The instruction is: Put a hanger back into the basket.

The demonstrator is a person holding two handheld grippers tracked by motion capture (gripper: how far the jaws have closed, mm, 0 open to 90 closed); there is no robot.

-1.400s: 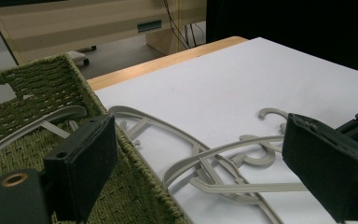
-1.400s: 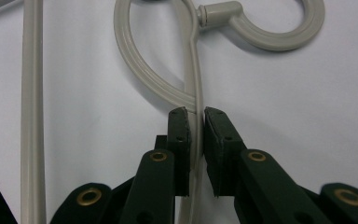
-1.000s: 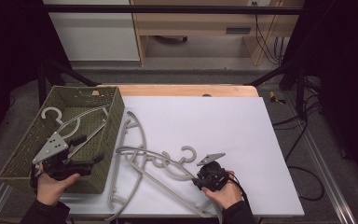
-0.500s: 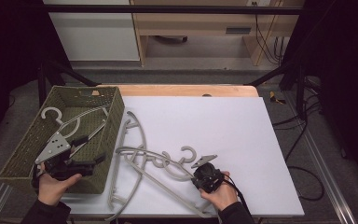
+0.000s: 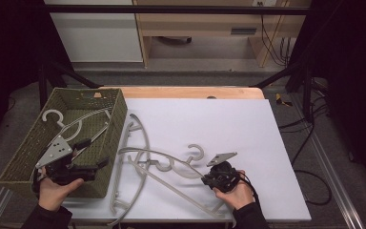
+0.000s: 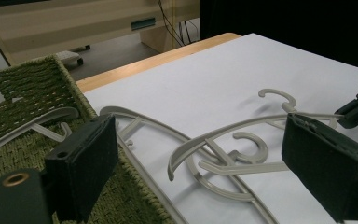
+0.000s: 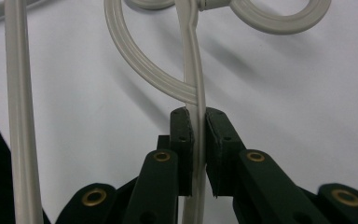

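**Right claw pinching a hanger, left claw wide open over the basket**

From my remote seat, I read the table from left to right. At the far left sits a green woven basket [image 5: 116, 124] with 1 pale grey hanger [image 5: 78, 123] lying inside it. My left gripper [image 5: 102, 164] hovers over the basket's near right corner, held in a hand at the bottom edge. In the left gripper view its 2 black jaws stand far apart with nothing between them, and the basket's woven rim [image 6: 37, 93] shows below the jaw on that view's left.

Just right of the basket, on the white table top [image 5: 228, 124], lies a loose pile of grey hangers [image 5: 143, 164], overlapping one another. 1 runs alongside the basket wall; others cross in the middle, with 2 hooks [image 5: 195, 152] curling up near the centre of the table.

Further right, near the front edge, my right gripper [image 5: 208, 179] is at the pile's right end. In the right gripper view its jaws are almost closed, clamped on a thin hanger arm [image 7: 193, 100] that runs straight up between the 2 pads [image 7: 182, 135], touching both. A curved hanger piece [image 7: 135, 60] crosses just above the jaw tips.
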